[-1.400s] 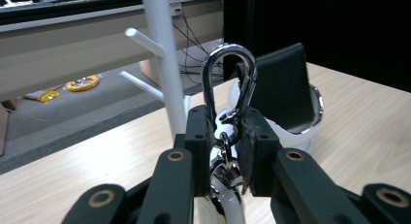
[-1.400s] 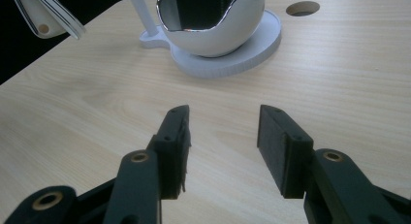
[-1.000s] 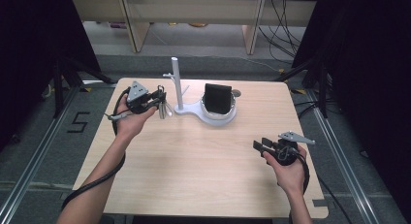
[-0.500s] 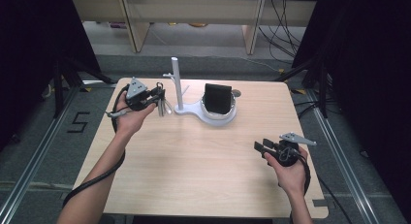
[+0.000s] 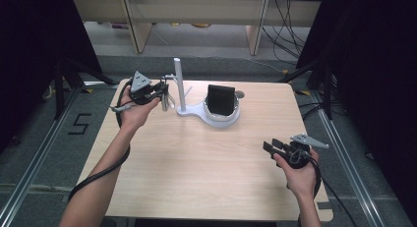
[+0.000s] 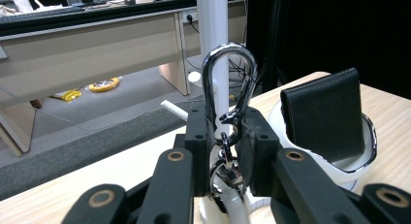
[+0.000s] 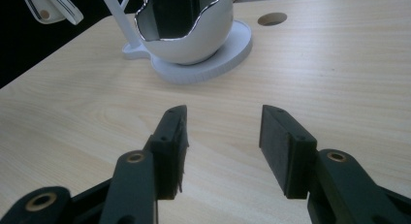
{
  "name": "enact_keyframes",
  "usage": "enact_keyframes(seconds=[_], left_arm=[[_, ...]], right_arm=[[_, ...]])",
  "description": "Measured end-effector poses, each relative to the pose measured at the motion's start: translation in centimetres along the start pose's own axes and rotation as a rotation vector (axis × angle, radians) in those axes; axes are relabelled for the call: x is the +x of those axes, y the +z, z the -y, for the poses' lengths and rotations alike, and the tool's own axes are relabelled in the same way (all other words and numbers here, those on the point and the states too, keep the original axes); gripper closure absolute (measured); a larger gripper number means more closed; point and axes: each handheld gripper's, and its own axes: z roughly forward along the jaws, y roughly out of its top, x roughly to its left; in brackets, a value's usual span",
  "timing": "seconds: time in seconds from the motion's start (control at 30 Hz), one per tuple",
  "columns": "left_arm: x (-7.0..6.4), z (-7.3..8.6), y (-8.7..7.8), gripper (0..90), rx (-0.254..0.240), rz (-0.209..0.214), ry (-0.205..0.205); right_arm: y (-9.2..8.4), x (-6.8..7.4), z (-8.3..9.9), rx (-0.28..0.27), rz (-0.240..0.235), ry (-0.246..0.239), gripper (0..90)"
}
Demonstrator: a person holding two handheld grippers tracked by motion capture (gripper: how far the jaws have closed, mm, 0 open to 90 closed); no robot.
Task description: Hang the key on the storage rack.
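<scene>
Left gripper [image 6: 224,151]: clamped on metal clip [image 6: 229,83], beside white post [image 5: 179,84]
Right gripper [image 7: 223,146]: jaws apart, nothing between, over table [image 5: 196,168]

Bare pale wooden tabletop [image 5: 196,168] lies open between the two hands. At the far edge, a white stand with an upright post [image 5: 179,84] and its round white cup holding a black leather wallet [image 5: 220,100] stand in the way.

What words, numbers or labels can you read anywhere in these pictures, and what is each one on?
"5": a dark numeral on the grey floor left of the table.
No print is readable on the black wallet, the white stand or the metal clasp.
</scene>
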Motion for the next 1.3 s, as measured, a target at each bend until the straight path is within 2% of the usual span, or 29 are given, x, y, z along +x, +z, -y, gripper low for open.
enact_keyframes(seconds=[0.2,0.23,0.3,0.33,0.37,0.43,0.47,0.5,0.63,0.7,0.8,0.83,1.3], left_arm=[[0.0,0.0,0.6,75.4,0.002,-0.005,-0.008],[0.0,0.0,0.6,75.4,0.003,-0.006,-0.007],[0.0,0.0,0.8,75.4,0.006,-0.008,-0.009],[0.1,0.0,0.9,75.4,0.008,-0.009,-0.009],[0.1,0.0,0.9,75.4,0.011,-0.011,-0.012],[0.2,0.0,0.9,75.4,0.011,-0.015,-0.012],[0.3,0.0,0.9,75.4,0.011,-0.015,-0.012],[0.3,0.0,1.0,75.4,0.011,-0.014,-0.014],[0.5,0.0,1.3,75.4,0.018,-0.012,-0.012],[0.7,0.0,1.5,75.4,0.017,-0.013,-0.015],[0.8,0.1,1.8,75.4,0.028,-0.02,-0.017],[0.8,0.1,1.9,75.4,0.031,-0.018,-0.017],[1.2,-0.5,2.9,75.3,0.054,-0.011,-0.023]], right_arm=[[-0.2,-0.1,-0.2,0.004,-0.024,0.023,54.0],[-0.2,-0.2,-0.3,0.001,-0.015,0.01,54.0],[-0.2,-0.4,-0.2,0.0,-0.013,0.016,54.0],[-0.1,-0.2,-0.1,0.008,-0.014,0.06,54.0],[0.0,-0.5,-0.1,0.003,-0.018,0.024,54.0],[-0.1,-0.1,-0.1,0.014,-0.019,0.065,54.0],[0.1,-0.4,-0.1,0.001,-0.017,0.027,54.0],[0.1,-0.4,-0.2,0.011,-0.014,0.02,54.0],[0.0,-0.2,-0.2,0.009,-0.017,0.03,54.0],[0.0,-0.3,-0.2,0.006,-0.003,0.014,54.0],[-0.2,-0.2,-0.3,0.002,-0.005,0.02,54.0],[-0.1,-0.1,-0.2,-0.002,-0.016,0.037,54.0],[0.0,-0.2,-0.2,-0.005,-0.02,0.014,54.1]])
